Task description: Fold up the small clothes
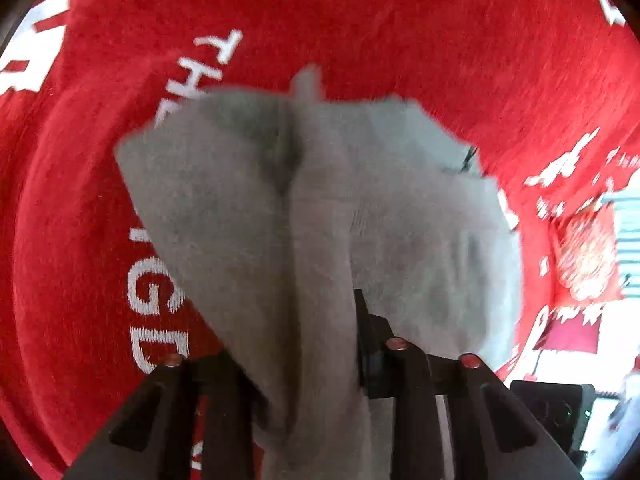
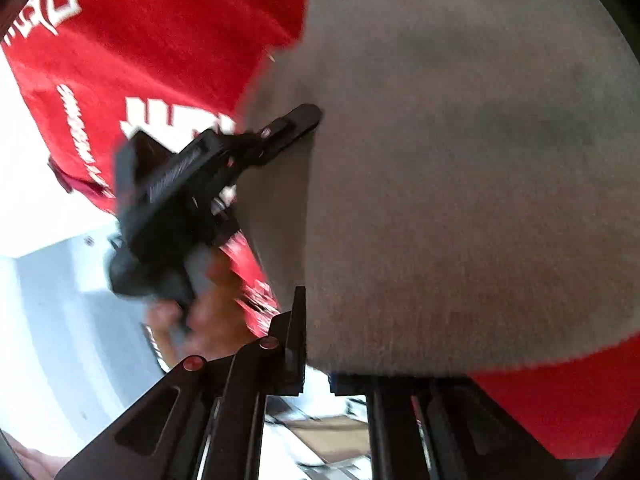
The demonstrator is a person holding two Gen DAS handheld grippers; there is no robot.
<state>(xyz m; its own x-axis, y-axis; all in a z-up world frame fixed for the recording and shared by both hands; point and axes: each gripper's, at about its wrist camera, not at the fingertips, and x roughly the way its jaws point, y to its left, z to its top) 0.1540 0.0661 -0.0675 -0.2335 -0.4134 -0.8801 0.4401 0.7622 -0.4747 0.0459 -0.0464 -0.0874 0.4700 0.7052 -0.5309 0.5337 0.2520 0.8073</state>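
Observation:
A small grey garment (image 1: 304,208) hangs bunched over a red blanket (image 1: 400,32) with white lettering. In the left wrist view my left gripper (image 1: 316,360) is shut on a gathered fold of it; one black finger (image 1: 370,336) shows and the cloth hides the other. In the right wrist view the grey garment (image 2: 460,184) fills most of the picture. My right gripper (image 2: 316,344) is shut on its lower edge, with one finger (image 2: 296,332) showing and the other behind the cloth. The left gripper (image 2: 296,120) pinches the garment's left edge there, held by a hand (image 2: 208,312).
The red blanket (image 2: 168,40) covers the surface under the garment. A black device with a lens (image 1: 556,408) sits at the lower right of the left wrist view. Pale floor or wall (image 2: 60,280) lies beyond the blanket's edge.

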